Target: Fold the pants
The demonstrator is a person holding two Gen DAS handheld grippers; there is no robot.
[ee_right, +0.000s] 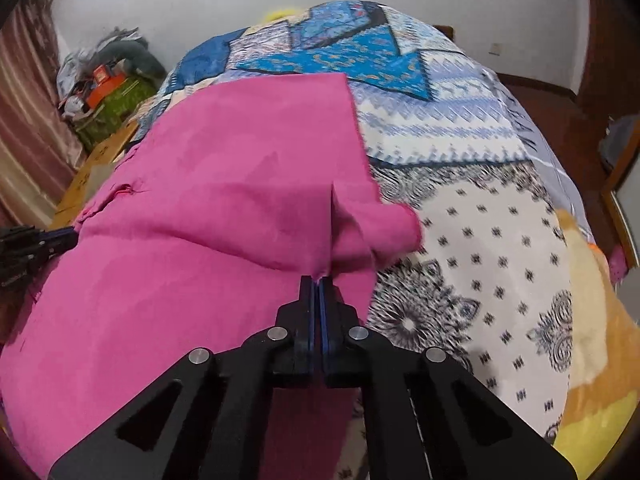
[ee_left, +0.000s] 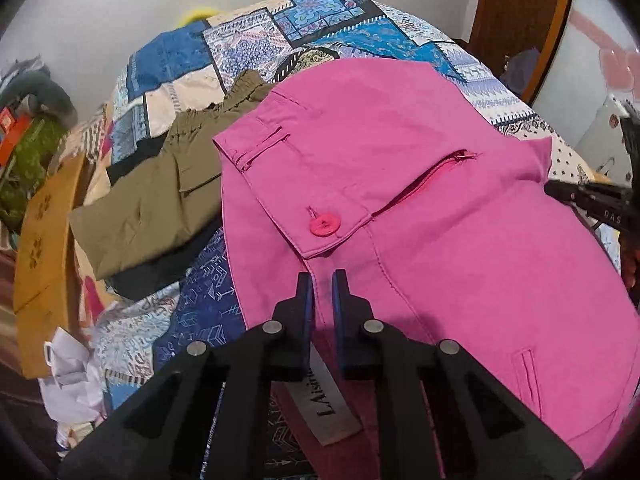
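Bright pink pants (ee_left: pixel 420 160) lie spread on a patterned bedspread (ee_left: pixel 320 28), waist end toward me, with a pink button (ee_left: pixel 324 226), a zip (ee_left: pixel 432 172) and a white label (ee_left: pixel 324 404) showing. My left gripper (ee_left: pixel 322 280) is closed on the waistband, pink cloth filling the narrow gap between its blue pads. In the right wrist view the pink pants (ee_right: pixel 220 184) cover the left half. My right gripper (ee_right: pixel 319 280) is shut on a raised pinch of that cloth near its right edge. Each gripper shows at the edge of the other's view: the right gripper (ee_left: pixel 588 196) and the left gripper (ee_right: pixel 40 240).
An olive-green garment (ee_left: pixel 152 200) lies over dark cloth left of the pants. A cardboard box (ee_left: pixel 44 248) and crumpled white paper (ee_left: pixel 72 380) sit by the bed's left side. A yellow-orange blanket (ee_right: pixel 592 320) lies at the right, and a pile of clutter (ee_right: pixel 108 84) stands against the far wall.
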